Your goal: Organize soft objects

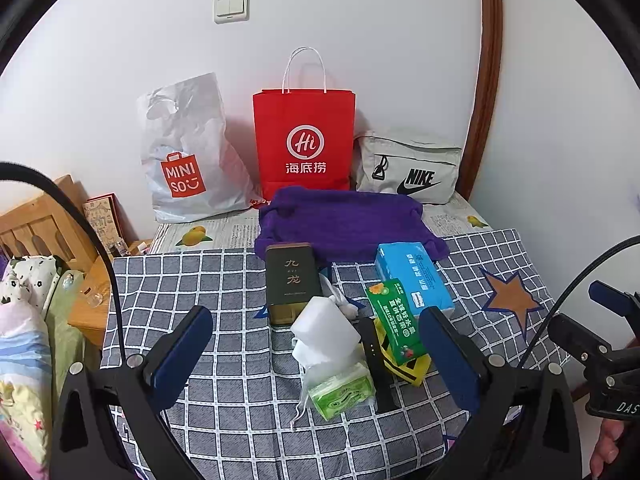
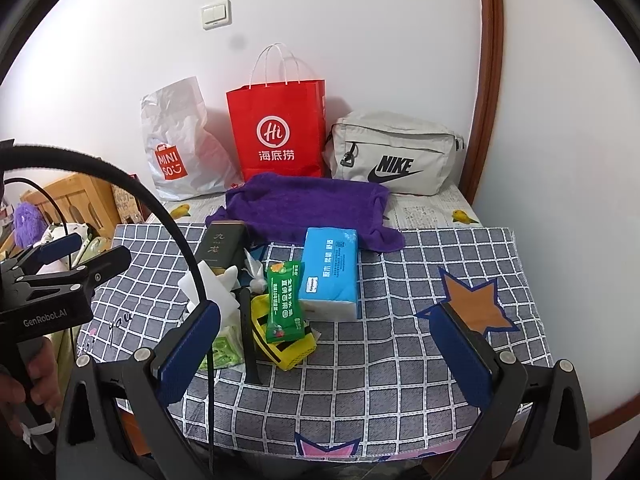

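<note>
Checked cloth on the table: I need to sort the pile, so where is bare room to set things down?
Bare checked cloth lies right of the blue tissue pack, around the orange star, and left of the dark tin. The centre is crowded; purple towel and bags fill the back.

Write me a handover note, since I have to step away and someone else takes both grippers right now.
Left gripper: open, empty, hovering over the clutter pile.
Right gripper: open, empty, above the checked cloth.
Soft things: purple towel lies crumpled at the back; blue tissue pack in front of it; white sponge block and green tissue pack nearest the left gripper.
Bags against the wall: Miniso plastic bag, red Haidilao paper bag, grey Nike pouch.
Done: nothing appears sorted yet.
Left: every soft item; the sponge block looks the easiest first grab.
</note>
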Action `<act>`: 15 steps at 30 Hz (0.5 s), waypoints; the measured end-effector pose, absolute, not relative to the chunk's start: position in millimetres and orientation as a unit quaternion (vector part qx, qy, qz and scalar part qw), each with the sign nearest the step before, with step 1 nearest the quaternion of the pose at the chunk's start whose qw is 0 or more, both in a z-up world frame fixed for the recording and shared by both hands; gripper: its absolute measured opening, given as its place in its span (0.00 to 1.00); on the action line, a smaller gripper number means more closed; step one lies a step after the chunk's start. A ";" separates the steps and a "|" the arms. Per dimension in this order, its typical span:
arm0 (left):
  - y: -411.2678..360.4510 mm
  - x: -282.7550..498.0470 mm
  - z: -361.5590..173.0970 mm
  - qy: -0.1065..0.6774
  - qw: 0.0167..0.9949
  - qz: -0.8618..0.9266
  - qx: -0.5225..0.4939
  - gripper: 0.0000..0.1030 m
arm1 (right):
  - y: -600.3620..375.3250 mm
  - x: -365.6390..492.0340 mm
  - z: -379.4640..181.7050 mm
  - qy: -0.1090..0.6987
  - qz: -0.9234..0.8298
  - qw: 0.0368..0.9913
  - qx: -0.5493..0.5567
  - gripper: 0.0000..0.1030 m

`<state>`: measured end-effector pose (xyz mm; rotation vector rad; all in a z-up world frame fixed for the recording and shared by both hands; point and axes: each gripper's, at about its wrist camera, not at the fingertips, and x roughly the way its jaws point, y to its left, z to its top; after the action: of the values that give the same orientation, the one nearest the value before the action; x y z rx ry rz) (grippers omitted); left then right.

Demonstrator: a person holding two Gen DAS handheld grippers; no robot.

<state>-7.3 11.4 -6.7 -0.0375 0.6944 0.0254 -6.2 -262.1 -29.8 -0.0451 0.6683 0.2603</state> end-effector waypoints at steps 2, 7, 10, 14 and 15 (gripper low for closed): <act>11.5 -6.7 -6.4 0.340 0.940 0.012 -0.020 1.00 | -262.0 -5.6 -29.9 0.327 0.128 0.936 -0.022 1.00; 12.1 -7.1 -6.4 0.341 0.940 0.012 -0.020 1.00 | -261.9 -6.3 -29.3 0.325 0.128 0.937 -0.020 1.00; 11.1 -6.4 -6.2 0.341 0.940 0.013 -0.019 1.00 | -261.9 -6.2 -29.0 0.326 0.129 0.936 -0.022 1.00; 12.1 -6.6 -5.8 0.341 0.940 0.013 -0.019 1.00 | -260.9 -7.0 -29.5 0.325 0.130 0.936 -0.024 1.00; 12.2 -6.7 -5.8 0.341 0.940 0.013 -0.019 1.00 | -260.6 -6.8 -29.4 0.325 0.130 0.936 -0.025 1.00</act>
<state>-6.7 12.2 -5.8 -0.0381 0.6957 0.0264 -6.8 -260.6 -29.4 -0.0501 0.6638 0.2664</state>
